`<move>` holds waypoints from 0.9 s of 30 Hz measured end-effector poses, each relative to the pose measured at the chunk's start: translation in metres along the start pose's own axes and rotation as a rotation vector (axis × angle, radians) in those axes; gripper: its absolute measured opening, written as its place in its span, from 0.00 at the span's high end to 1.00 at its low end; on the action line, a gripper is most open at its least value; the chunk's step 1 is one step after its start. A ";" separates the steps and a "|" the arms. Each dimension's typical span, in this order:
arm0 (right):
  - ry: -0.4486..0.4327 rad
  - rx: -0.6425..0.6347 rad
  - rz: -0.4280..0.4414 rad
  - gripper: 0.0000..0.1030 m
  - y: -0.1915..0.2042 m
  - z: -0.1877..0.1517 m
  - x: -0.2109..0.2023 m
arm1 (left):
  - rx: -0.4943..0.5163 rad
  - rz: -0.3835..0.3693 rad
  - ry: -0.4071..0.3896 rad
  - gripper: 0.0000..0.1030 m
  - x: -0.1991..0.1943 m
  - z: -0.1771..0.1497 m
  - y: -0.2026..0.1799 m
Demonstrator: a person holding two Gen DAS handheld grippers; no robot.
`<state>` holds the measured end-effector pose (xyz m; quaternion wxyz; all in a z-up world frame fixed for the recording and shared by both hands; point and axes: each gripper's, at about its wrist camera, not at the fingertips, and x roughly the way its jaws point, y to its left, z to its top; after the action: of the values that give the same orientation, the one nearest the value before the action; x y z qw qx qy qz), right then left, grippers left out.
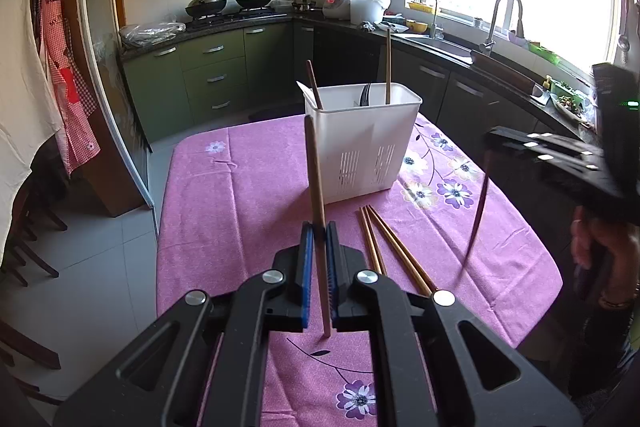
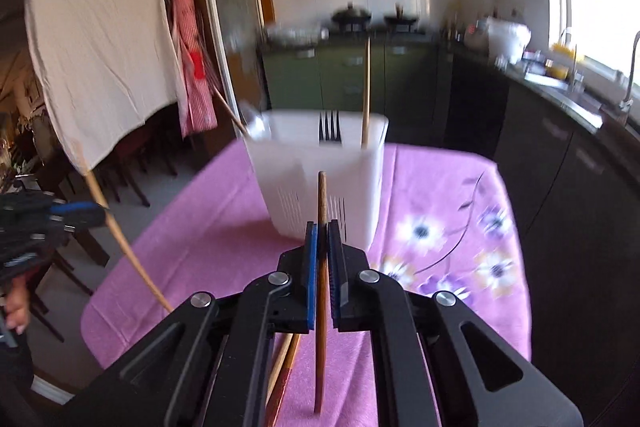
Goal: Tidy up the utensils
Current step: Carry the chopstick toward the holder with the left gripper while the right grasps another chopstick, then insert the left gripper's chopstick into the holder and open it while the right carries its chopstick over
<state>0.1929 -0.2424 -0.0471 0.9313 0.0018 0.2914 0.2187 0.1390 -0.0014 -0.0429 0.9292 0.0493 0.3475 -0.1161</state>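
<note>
My left gripper [image 1: 319,227] is shut on a brown chopstick [image 1: 314,163] held upright over the pink tablecloth, short of the white utensil caddy [image 1: 362,143]. The caddy holds two chopsticks [image 1: 387,67] and a dark fork. Three chopsticks [image 1: 384,247] lie on the cloth to my right. My right gripper [image 2: 322,227] is shut on another brown chopstick [image 2: 322,199], held upright close in front of the caddy [image 2: 316,179]. The right gripper also shows at the right edge of the left wrist view [image 1: 486,163], its chopstick hanging down.
The table with the pink flowered cloth [image 1: 224,211] stands in a kitchen. Dark cabinets and a sink counter [image 1: 460,67] run along the right and back. Wooden chairs [image 2: 80,247] and a hanging white cloth are at the left.
</note>
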 end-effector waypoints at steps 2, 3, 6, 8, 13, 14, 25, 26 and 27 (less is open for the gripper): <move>-0.032 -0.013 -0.007 0.94 0.002 -0.001 -0.020 | 0.004 0.003 -0.001 0.94 0.000 0.000 -0.001; -0.043 -0.020 -0.010 0.94 0.004 -0.001 -0.028 | 0.006 0.005 -0.001 0.94 0.000 0.000 -0.001; -0.039 -0.028 -0.016 0.94 0.009 -0.006 -0.038 | 0.011 0.010 -0.003 0.94 0.001 -0.001 -0.002; -0.032 -0.024 -0.016 0.94 0.010 -0.011 -0.039 | 0.011 0.014 -0.003 0.94 0.001 0.000 -0.002; -0.043 -0.007 -0.020 0.94 0.005 -0.015 -0.038 | -0.003 0.020 -0.001 0.94 0.001 0.000 0.001; -0.042 -0.007 -0.017 0.94 0.005 -0.015 -0.039 | -0.012 0.013 0.002 0.94 0.002 0.001 0.003; -0.047 0.004 0.001 0.94 0.000 -0.018 -0.037 | 0.025 -0.036 -0.066 0.94 -0.018 0.052 -0.006; -0.048 0.005 0.003 0.94 -0.001 -0.018 -0.037 | 0.029 -0.043 -0.078 0.94 -0.021 0.061 -0.008; -0.049 0.006 0.005 0.94 -0.001 -0.018 -0.036 | 0.030 -0.048 -0.089 0.94 -0.022 0.068 -0.009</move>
<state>0.1568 -0.2605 -0.0425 0.9376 0.0107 0.2693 0.2198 0.1635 -0.0176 0.0231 0.9397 0.0499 0.3053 -0.1457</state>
